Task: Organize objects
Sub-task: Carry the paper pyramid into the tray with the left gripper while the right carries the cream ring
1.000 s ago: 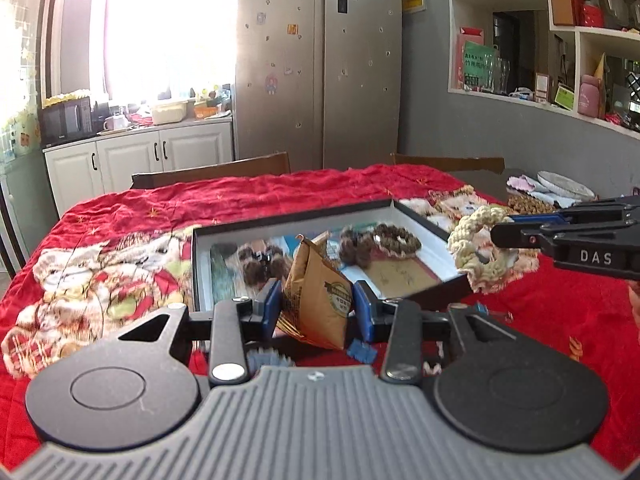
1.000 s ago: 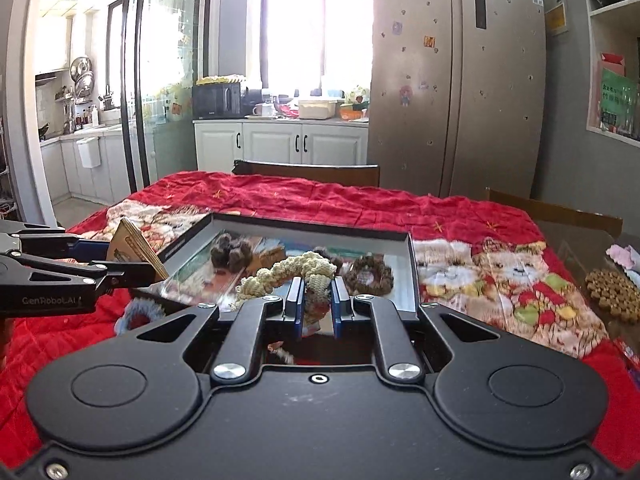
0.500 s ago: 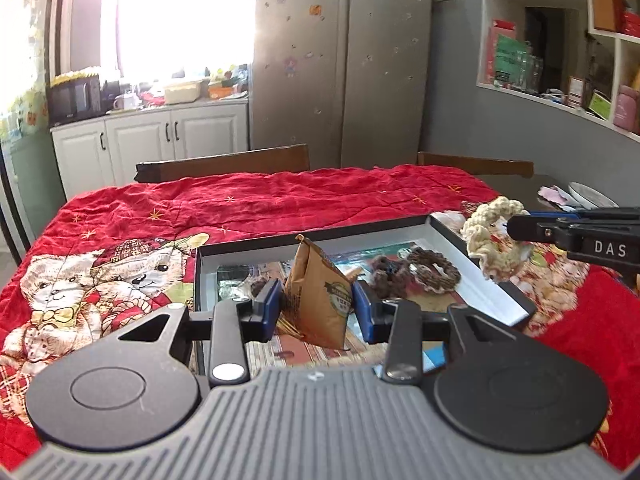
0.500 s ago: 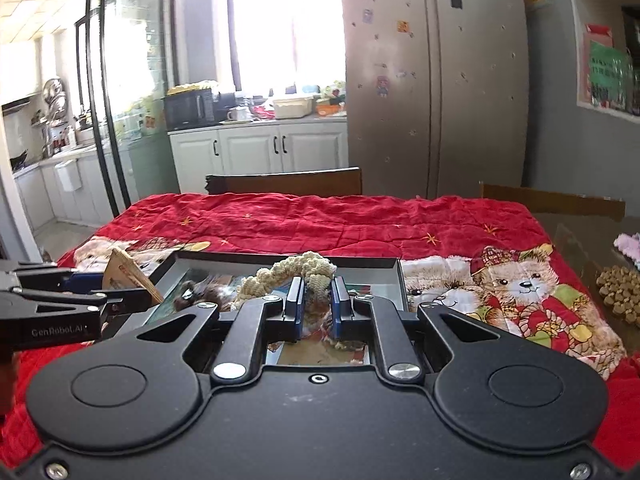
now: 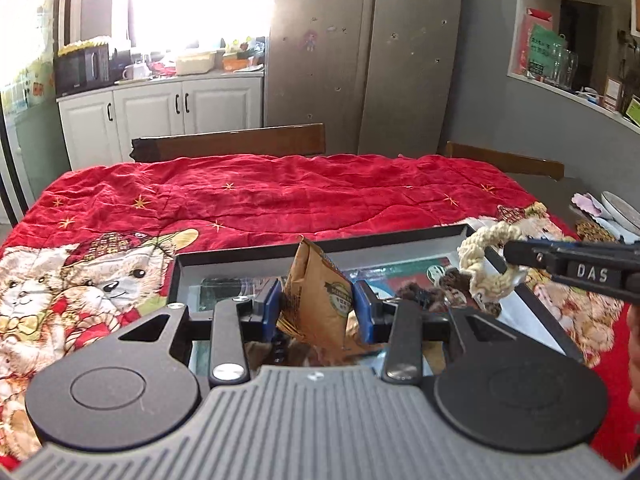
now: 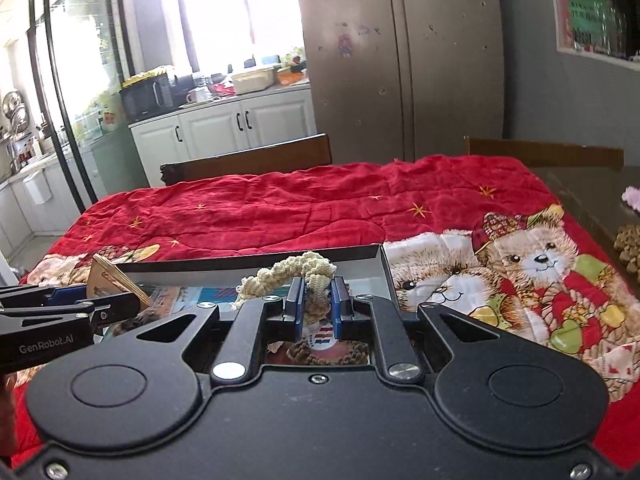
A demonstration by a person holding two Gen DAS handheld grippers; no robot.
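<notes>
My left gripper [image 5: 318, 306] is shut on a brown paper packet [image 5: 316, 300] and holds it upright over the black-rimmed tray [image 5: 360, 241]. My right gripper [image 6: 317, 302] is shut on a cream braided rope ring [image 6: 296, 270], held over the tray's right part [image 6: 382, 268]. The rope ring also shows in the left wrist view [image 5: 486, 264] at the tip of the right gripper [image 5: 516, 256]. The packet also shows in the right wrist view [image 6: 110, 280] in the left gripper [image 6: 120, 300]. Dark brown clumps [image 5: 424, 294] and a brown ring [image 6: 320, 350] lie in the tray.
The tray sits on a red bear-print blanket [image 5: 280, 196] that covers the table. Wooden chair backs [image 5: 228, 142] stand at the far edge. Small brown items [image 6: 628, 242] and plates [image 5: 620, 208] lie on the bare table at the right.
Both grippers have moved forward over the tray with their loads still held. The tray now lies lower and closer in both views.
</notes>
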